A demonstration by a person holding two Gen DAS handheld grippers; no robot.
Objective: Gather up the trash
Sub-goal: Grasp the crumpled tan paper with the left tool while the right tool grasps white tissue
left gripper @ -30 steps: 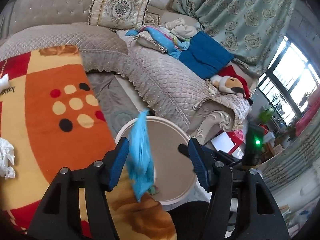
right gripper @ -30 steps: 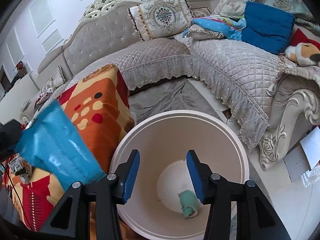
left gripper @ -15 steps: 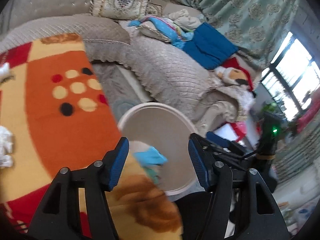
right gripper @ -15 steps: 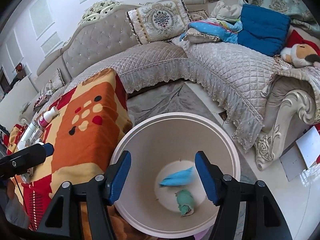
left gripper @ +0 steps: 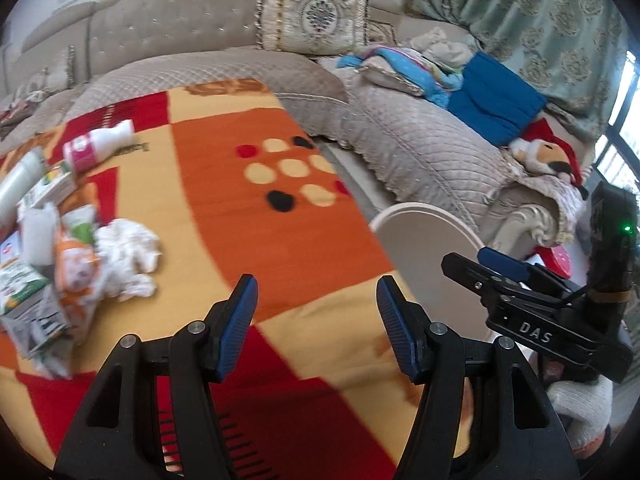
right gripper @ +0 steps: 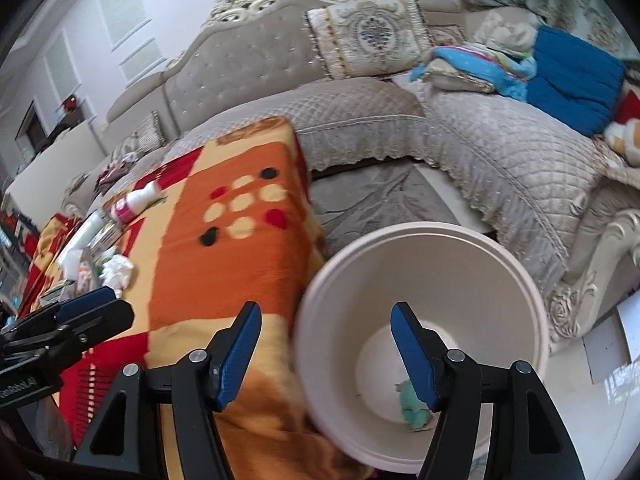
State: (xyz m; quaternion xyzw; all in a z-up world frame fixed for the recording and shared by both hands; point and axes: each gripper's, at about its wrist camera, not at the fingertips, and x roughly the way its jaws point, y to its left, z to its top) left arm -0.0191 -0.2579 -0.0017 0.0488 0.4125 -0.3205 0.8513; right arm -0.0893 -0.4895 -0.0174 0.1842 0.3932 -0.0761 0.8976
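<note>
STEP: between pickups, looking for more trash | LEFT: left gripper (left gripper: 316,312) hanging wide open and empty over the blanket (left gripper: 248,216) | RIGHT: right gripper (right gripper: 326,340) spread open, empty, by the bin (right gripper: 424,236) rim | TRASH: crumpled tissue (left gripper: 128,256) and wrappers (left gripper: 72,264) lying near blanket's left edge; green scrap (right gripper: 414,408) sitting in bin | NEXT: likely reaching left, closing on tissue.
</note>
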